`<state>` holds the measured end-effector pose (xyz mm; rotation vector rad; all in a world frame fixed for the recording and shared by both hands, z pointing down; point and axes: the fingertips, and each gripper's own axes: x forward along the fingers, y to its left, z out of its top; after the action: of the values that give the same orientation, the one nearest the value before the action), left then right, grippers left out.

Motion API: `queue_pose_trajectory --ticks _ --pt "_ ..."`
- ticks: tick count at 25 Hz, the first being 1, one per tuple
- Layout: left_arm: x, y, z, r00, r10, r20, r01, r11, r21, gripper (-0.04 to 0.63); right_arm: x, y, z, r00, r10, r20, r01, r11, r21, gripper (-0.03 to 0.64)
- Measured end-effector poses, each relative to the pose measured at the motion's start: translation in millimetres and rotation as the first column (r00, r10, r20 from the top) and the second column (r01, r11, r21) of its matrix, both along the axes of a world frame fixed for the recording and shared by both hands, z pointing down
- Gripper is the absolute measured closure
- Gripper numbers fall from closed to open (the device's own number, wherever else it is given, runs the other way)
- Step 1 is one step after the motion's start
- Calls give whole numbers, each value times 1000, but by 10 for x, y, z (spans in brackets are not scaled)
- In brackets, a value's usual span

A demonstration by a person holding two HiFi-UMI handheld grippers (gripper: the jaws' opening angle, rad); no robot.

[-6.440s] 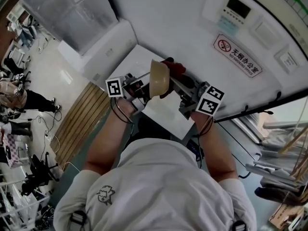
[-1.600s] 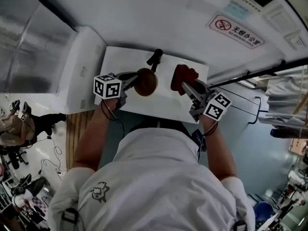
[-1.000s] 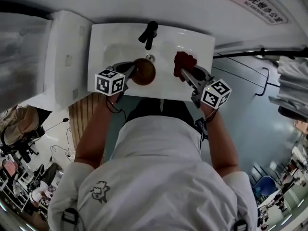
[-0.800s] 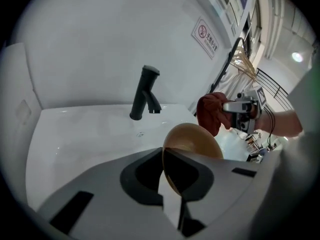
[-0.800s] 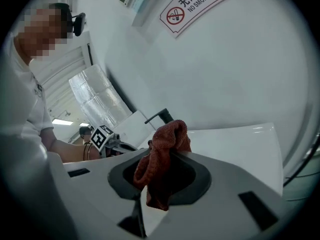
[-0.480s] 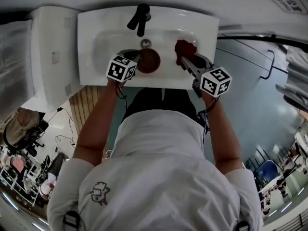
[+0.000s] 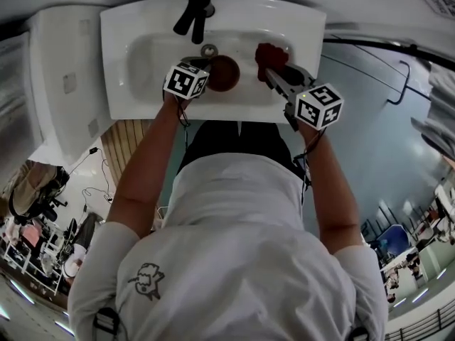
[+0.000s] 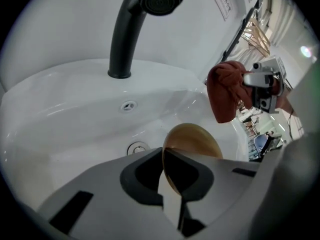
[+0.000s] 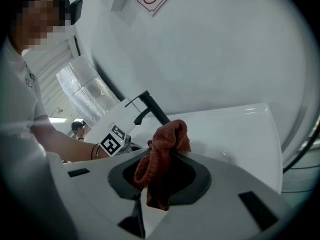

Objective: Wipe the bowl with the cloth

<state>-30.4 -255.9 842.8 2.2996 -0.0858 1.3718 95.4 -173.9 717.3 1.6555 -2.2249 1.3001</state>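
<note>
The head view looks steeply down over the person's shoulders to the sink [image 7: 142, 101] at frame top. Both gripper views sit close at basin level, angled toward the wall. All three share the faucet [image 7: 193, 13] and cloth [image 7: 269, 54].

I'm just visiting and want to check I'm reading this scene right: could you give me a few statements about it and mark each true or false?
1. The left tool grips the brown bowl by its rim. True.
2. The red cloth lies loose in the sink. False: it is clamped in the right tool.
3. The faucet is black. True.
4. The cloth is pressed against the bowl. False: they are apart, side by side.
</note>
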Motion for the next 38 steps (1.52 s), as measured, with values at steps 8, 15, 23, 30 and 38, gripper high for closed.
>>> queue_pose_trajectory --ticks 8,15,23,30,38 --pt "-12 15 452 997 8 72 -6 1000 -26 574 -106 -39 80 992 -118 34 118 993 -21 526" --pt "17 -24 569 995 -14 98 18 999 -43 572 -116 -70 106 991 -119 53 121 992 -28 526" --pt "26 -18 665 994 -21 112 28 998 -65 571 -113 -88 61 994 -88 66 89 996 -23 526" --pt "16 -93 629 994 -56 97 61 997 -51 465 -70 -65 47 996 -73 44 74 997 -22 526" --pt "-92 -154 163 992 -115 43 115 993 -4 454 -119 -31 -226 997 -68 35 68 998 11 526"
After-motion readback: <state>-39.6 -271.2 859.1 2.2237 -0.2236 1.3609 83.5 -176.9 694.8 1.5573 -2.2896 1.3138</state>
